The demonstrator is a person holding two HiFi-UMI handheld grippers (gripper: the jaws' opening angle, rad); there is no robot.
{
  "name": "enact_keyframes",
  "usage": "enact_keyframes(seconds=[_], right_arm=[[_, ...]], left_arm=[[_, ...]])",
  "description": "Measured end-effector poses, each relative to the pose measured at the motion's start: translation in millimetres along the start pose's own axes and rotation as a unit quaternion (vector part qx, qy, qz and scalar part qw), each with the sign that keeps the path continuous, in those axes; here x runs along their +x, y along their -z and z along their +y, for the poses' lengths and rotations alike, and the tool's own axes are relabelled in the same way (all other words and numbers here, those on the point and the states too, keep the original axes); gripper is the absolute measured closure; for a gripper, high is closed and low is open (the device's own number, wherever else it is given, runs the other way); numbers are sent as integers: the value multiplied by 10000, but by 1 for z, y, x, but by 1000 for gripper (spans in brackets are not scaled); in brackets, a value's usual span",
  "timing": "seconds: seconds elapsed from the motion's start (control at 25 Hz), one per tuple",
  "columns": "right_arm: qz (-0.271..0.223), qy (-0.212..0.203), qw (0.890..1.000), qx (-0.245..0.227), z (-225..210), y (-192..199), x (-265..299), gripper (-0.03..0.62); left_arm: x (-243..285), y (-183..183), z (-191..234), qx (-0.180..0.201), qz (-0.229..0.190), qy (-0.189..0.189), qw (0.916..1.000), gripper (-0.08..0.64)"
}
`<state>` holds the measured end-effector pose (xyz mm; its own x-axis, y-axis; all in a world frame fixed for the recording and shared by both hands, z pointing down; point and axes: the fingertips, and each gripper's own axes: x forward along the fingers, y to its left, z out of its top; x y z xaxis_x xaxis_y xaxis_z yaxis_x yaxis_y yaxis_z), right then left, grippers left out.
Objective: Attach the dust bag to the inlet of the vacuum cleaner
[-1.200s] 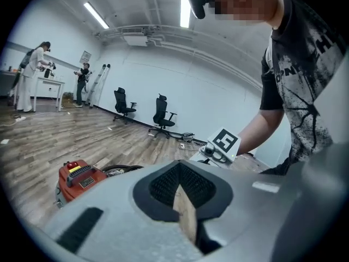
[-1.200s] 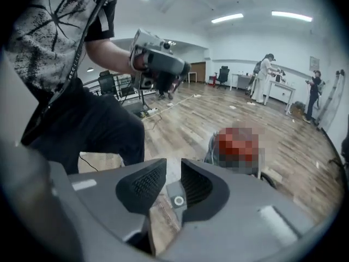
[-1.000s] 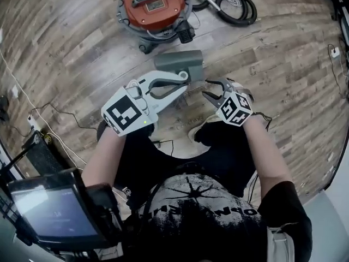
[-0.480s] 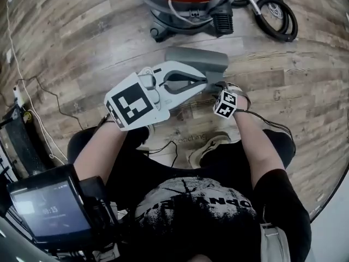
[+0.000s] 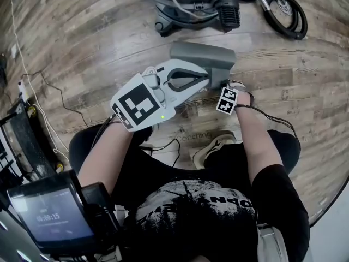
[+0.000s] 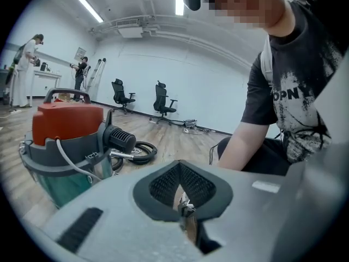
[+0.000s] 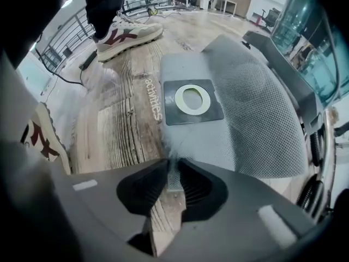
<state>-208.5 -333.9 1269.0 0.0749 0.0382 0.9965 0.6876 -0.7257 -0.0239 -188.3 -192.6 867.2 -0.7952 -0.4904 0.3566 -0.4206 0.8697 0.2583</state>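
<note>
At bag (image 7: 245,108), right claw (image 7: 170,162) lower, narrower

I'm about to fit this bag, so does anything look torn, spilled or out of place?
Nothing stands out. The dust bag lies flat on the wood floor, collar facing up, with no tear showing; the vacuum cleaner stands upright close by.

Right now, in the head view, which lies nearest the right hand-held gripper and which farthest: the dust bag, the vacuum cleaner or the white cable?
1. dust bag: its near edge sits between the jaws of the right hand-held gripper, which have just been closing.
2. vacuum cleaner: beyond the bag, at the top.
3. white cable: far left edge.
</note>
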Motion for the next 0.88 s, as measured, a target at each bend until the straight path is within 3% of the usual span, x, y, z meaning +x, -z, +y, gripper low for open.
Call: enact_keyframes(seconds=[0.2,0.32,0.4,0.56,0.76,0.88], right_arm=[[-18,-7,9999,-112,0,-2,-6,565],[-189,-323,9993,6,-5,-8,-22,572],[-372,-501,9980,88,-16,-13,-43,574],[-797,-443,9958,-113,-48,-21,-100,578],[-1586,-251,9870,58,-94,-39,-193,583],[-2052,-150,9784,207,-115,-50,-246,583]], left_arm=[[1,10,9,56,146,-151,9998,557],[2,8,15,169,105,-266,9994,557],[3,8,20,247,131,-332,9991,557],[3,13,24,329,224,-374,9985,557],[8,31,28,532,713,-433,9951,557],[5,52,29,815,1220,-566,9876,557]])
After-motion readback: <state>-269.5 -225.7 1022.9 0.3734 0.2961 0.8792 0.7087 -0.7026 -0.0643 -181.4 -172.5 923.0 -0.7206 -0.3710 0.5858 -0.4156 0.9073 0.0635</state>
